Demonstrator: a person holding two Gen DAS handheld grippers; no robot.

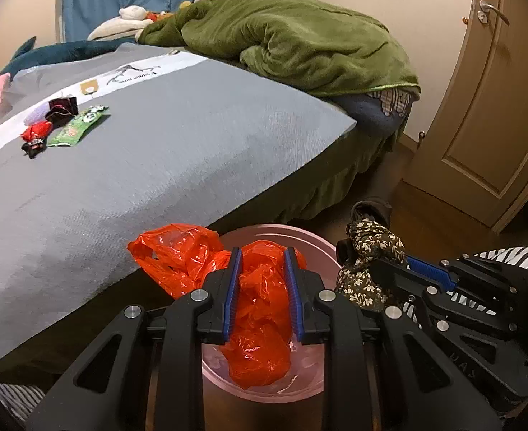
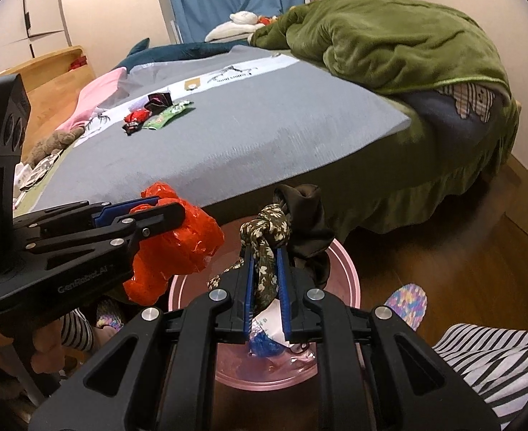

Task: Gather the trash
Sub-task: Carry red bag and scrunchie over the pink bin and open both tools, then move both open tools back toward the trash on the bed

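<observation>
On the grey bedspread (image 1: 199,136), far left: small pile of wrappers, red foil (image 1: 36,131), dark red carton (image 1: 62,109), green packet (image 1: 79,127). Left gripper (image 1: 263,289) clamps a crumpled orange plastic bag (image 1: 260,309) above the round pink plastic bin (image 1: 321,248) on the floor beside the bed. Right gripper (image 2: 265,287), jaws narrow, pinches a knotted dark floral cloth (image 2: 267,251) over the same bin; white paper (image 2: 273,321) and something blue lie inside.
</observation>
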